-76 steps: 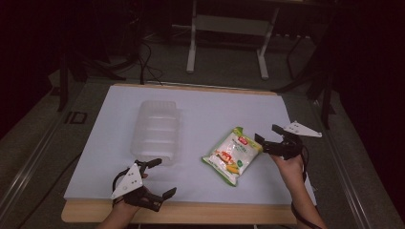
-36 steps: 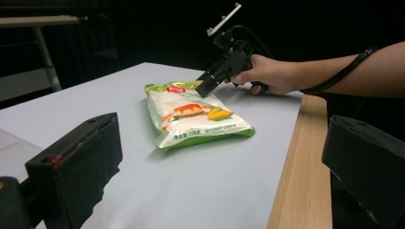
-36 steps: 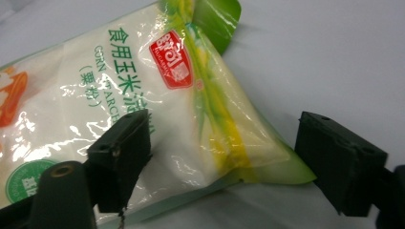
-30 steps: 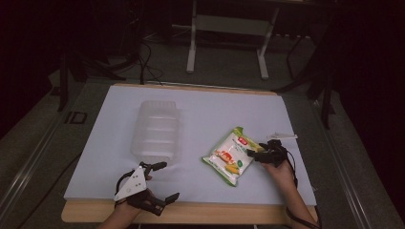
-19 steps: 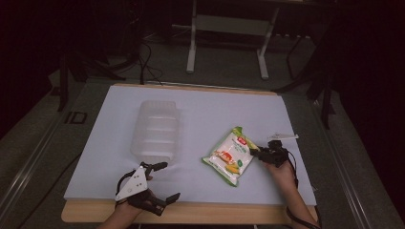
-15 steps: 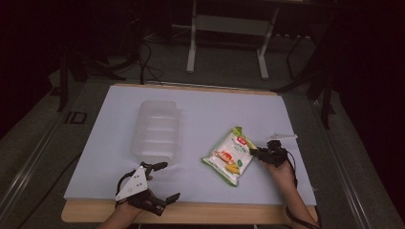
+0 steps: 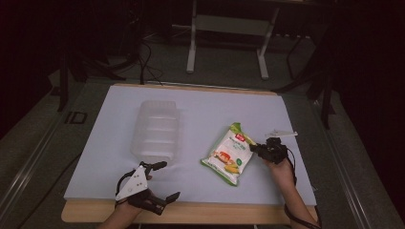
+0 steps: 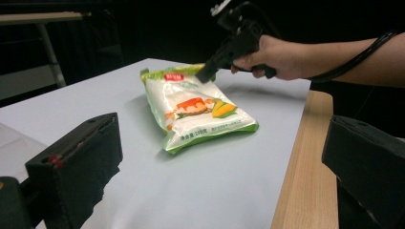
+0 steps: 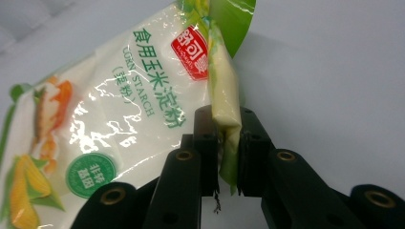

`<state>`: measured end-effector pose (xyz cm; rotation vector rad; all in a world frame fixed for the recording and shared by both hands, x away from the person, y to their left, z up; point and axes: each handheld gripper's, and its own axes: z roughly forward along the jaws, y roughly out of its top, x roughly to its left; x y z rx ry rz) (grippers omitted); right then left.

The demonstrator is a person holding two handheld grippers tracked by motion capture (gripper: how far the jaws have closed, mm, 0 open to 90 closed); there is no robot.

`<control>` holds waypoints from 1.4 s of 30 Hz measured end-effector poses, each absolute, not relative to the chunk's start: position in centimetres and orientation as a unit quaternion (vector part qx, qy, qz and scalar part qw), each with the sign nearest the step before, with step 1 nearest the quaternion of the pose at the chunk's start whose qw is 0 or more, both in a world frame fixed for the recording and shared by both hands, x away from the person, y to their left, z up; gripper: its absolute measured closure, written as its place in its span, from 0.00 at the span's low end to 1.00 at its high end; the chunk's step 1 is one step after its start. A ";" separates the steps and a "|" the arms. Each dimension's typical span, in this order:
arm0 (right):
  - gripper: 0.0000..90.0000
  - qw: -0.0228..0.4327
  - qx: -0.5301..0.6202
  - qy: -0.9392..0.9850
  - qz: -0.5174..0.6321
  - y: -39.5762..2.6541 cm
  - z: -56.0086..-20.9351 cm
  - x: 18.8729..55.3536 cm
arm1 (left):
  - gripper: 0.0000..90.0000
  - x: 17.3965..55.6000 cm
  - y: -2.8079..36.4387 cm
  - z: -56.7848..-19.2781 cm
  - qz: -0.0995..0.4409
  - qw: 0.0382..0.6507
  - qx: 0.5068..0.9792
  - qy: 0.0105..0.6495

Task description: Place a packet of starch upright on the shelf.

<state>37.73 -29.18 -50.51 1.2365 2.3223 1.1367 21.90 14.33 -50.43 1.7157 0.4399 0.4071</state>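
Dark room, metal frame legs behind; a white sheet is laid over the wooden counter (image 7: pixel 191 212). A bag of corn starch (image 7: pixel 229 153) is lying flat on the sheet, right of centre, well apart from the clear plastic container (image 7: pixel 156 130) on the left half. The bag's long axis is set diagonally: green top seam toward the far side, bottom seam toward the near counter edge, printed face up. The right tongs (image 9: pixel 228 152) have just been closing and are now clamped on the bag's side edge near the top, film pinched between the pads, as seen in the right gripper view. The left tongs (image 7: pixel 160 180) are held wide open near the front edge, nothing between them, just in front of the container.

Handling, judged: a soft pouch, glossy film likely slippery, powder expected to shift and sag when lifted. Moderate weight is assumed. A pinch on the flat edge seam or a corner is judged best; the filled middle is too thick and slack for a secure hold.
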 end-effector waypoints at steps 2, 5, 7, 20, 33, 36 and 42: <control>0.91 0.143 0.419 0.801 0.402 -29.0 -49.6 37.4 | 0.00 21.8 14.3 -50.4 0.176 0.617 0.744 0.188; 0.91 0.145 0.412 0.799 0.413 -28.8 -49.0 37.1 | 0.00 21.7 14.2 -50.3 0.178 0.617 0.744 0.188; 0.91 0.146 0.404 0.797 0.423 -28.7 -48.3 36.9 | 0.00 21.7 14.1 -50.3 0.179 0.615 0.744 0.189; 0.92 0.148 0.329 0.783 0.507 -27.6 -45.6 34.7 | 0.00 21.3 13.5 -50.2 0.183 0.609 0.753 0.172; 0.92 0.125 0.281 0.780 0.545 -26.3 -43.5 33.3 | 0.00 21.3 13.1 -49.9 0.182 0.600 0.758 0.180; 0.93 0.122 0.265 0.779 0.555 -25.9 -42.9 32.9 | 0.00 21.1 12.9 -49.6 0.179 0.601 0.759 0.178; 0.93 0.125 0.246 0.780 0.562 -25.5 -41.4 32.2 | 0.00 21.2 12.7 -48.8 0.129 0.614 0.756 0.186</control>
